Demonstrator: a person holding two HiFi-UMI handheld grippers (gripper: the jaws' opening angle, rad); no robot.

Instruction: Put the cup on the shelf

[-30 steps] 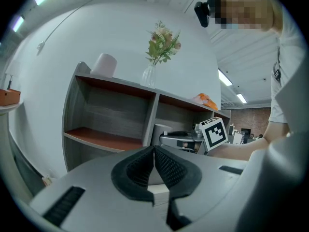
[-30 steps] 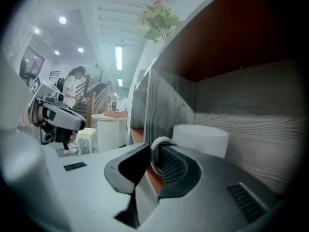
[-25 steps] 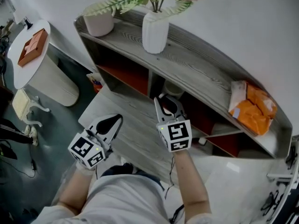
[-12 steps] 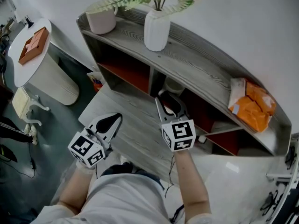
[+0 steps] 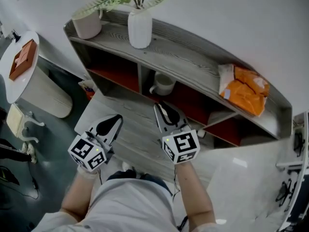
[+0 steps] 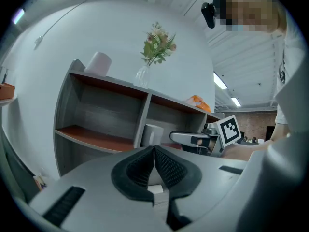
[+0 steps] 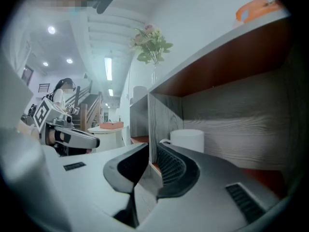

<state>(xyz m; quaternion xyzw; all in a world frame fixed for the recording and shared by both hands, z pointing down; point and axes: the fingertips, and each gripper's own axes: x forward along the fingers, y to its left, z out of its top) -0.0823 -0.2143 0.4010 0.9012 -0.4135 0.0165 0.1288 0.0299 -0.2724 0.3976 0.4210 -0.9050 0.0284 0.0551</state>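
Observation:
A white cup stands upright on the red-brown board of the grey shelf, in the middle compartment just right of a divider. It also shows as a cup past my right jaws and as a cup beyond the left jaws. My right gripper hovers a short way in front of it, apart from it; its jaws stand a narrow gap apart with nothing between them. Off to the left, over the wooden top, my left gripper is shut and empty.
On the shelf's top stand a white vase with flowers, a pale pot and an orange bag. A round white table with an orange box is at far left. A grey wooden tabletop lies under both grippers.
My right gripper has drawn back a little from the compartment, so the cup now shows whole on the shelf. The head view has shifted; the left gripper has hardly moved.

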